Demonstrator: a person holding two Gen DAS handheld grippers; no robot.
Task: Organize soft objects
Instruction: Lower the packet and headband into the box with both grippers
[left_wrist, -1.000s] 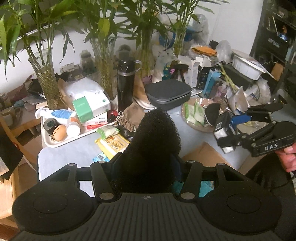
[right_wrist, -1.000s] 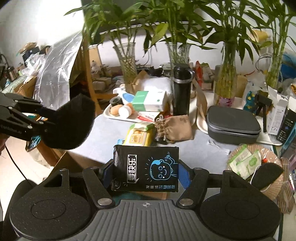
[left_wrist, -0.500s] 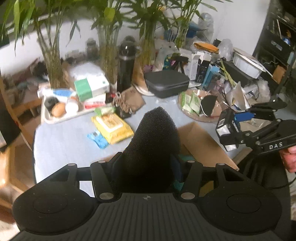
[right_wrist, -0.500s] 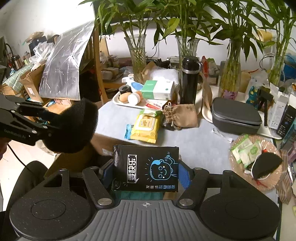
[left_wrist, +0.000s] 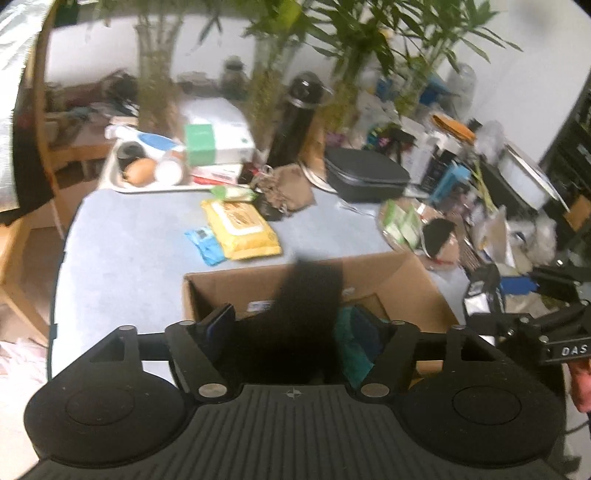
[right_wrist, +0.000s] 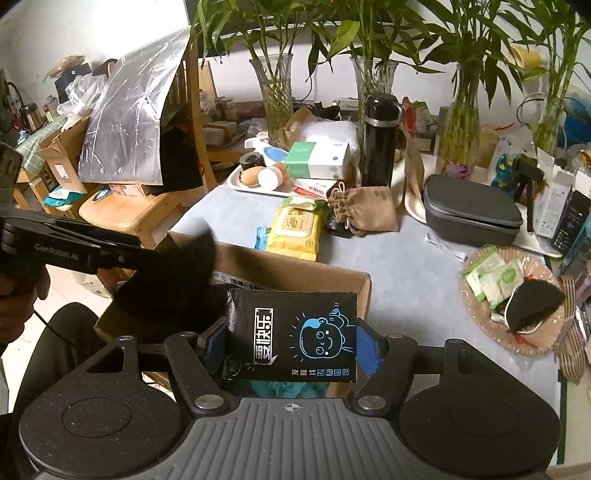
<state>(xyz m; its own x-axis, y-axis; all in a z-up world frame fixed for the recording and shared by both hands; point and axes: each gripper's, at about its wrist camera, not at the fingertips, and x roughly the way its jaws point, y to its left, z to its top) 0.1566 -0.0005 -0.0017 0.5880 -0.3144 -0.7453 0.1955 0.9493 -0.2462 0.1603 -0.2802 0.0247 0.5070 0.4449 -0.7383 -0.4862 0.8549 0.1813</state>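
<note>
Left wrist view: left gripper (left_wrist: 295, 328) jaws now opening around black foam sponge (left_wrist: 310, 291), previously clamped, over open cardboard box (left_wrist: 417, 291); right wrist view alone shows right gripper (right_wrist: 291, 350) grasping black printed tissue pack (right_wrist: 291, 332).

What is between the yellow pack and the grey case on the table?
A brown drawstring pouch lies between the yellow pack and the grey case, clearest in the right wrist view.

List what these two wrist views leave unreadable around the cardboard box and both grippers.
- Black foam piece: motion-blurred in the left wrist view as the left gripper opens; contact with the pads unclear.
- Cardboard box contents: hidden in the right wrist view by the black tissue pack in the right gripper.
- The pack's small bottom print: too small.
</note>
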